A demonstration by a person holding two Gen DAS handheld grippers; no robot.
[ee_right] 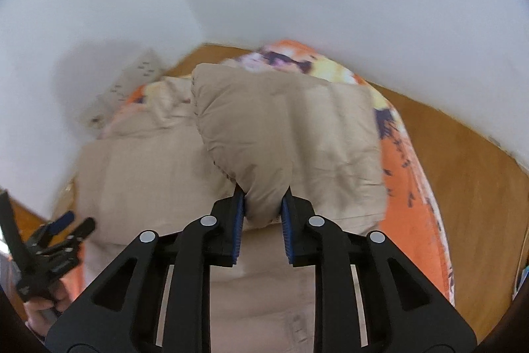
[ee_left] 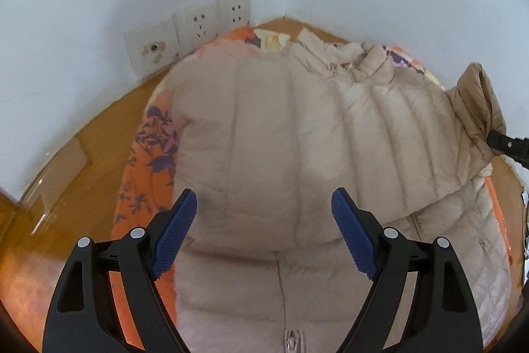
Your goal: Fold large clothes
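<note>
A beige quilted down jacket point(ee_left: 264, 134) lies spread on an orange flowered sheet point(ee_left: 145, 154). My left gripper point(ee_left: 264, 204) hovers open above the jacket's middle, its blue pads wide apart with nothing between them. In the right wrist view my right gripper point(ee_right: 263, 197) is shut on the jacket's sleeve point(ee_right: 284, 128), which bulges up between the blue pads, lifted over the body of the jacket point(ee_right: 139, 174). The raised sleeve end point(ee_left: 476, 101) and the right gripper's black tip point(ee_left: 506, 141) show at the right edge of the left wrist view. The left gripper point(ee_right: 66, 225) appears at the lower left, held by a hand point(ee_right: 43, 306).
White walls meet in a corner behind the bedding. Wall sockets point(ee_left: 195, 28) sit low on the left wall. Glossy wooden floor point(ee_left: 66, 174) surrounds the sheet on the left and wooden floor point(ee_right: 469, 174) on the right.
</note>
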